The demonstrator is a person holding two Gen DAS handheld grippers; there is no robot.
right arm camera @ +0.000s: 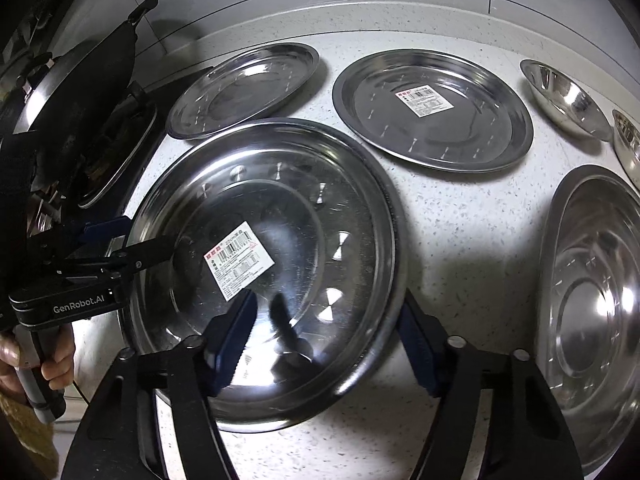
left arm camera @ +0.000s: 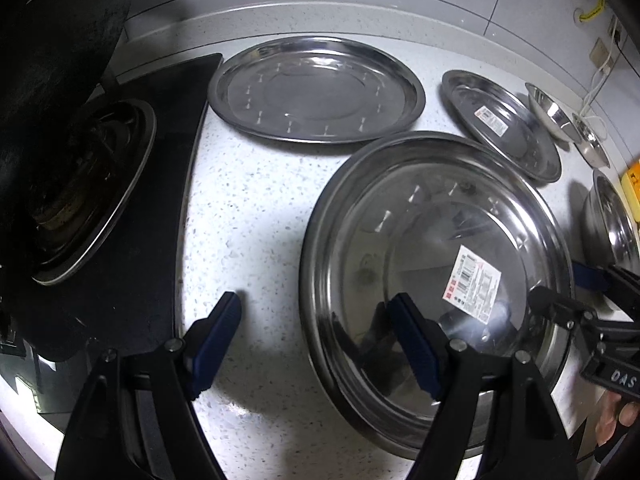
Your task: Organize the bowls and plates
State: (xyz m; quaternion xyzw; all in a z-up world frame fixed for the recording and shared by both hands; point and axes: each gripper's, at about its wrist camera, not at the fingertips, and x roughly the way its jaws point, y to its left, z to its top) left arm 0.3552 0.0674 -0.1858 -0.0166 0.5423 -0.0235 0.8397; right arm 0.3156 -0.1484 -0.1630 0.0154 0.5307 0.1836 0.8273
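Straddling the near plate's rim from both sides

Near plate [right arm camera: 280,236], steel, labelled, lies on the speckled counter [left arm camera: 256,208], nearest of the plates. It appears tilted in the right wrist view, right edge raised off the counter, though fisheye warp makes this uncertain.

Left gripper [left arm camera: 320,320]: jaws wide, one blue pad over the plate's left rim and inside the dish, the other outside on bare counter. Not closed on anything. Seen from the right wrist view, left gripper [right arm camera: 116,240] reaches in at the plate's left edge.

Right gripper [right arm camera: 326,332]: jaws also wide, left finger over the plate's inside, right finger beyond the rim. Contact cannot be told.

Reason for the stance, as a judgement: each claw is set to pinch the thin rim on opposite sides, so the wide, shallow plate can be lifted level and carried onto another plate.

Orientation: the plate is round, so no long axis; it faces open side up, label [right arm camera: 240,260] readable inside and skewed.

Others: far left plate [right arm camera: 244,88] by the stove [left arm camera: 92,184], far labelled plate [right arm camera: 432,112] to its right, bowls [right arm camera: 568,96] far right, a large dish [right arm camera: 596,312] near right. All apart, unstacked
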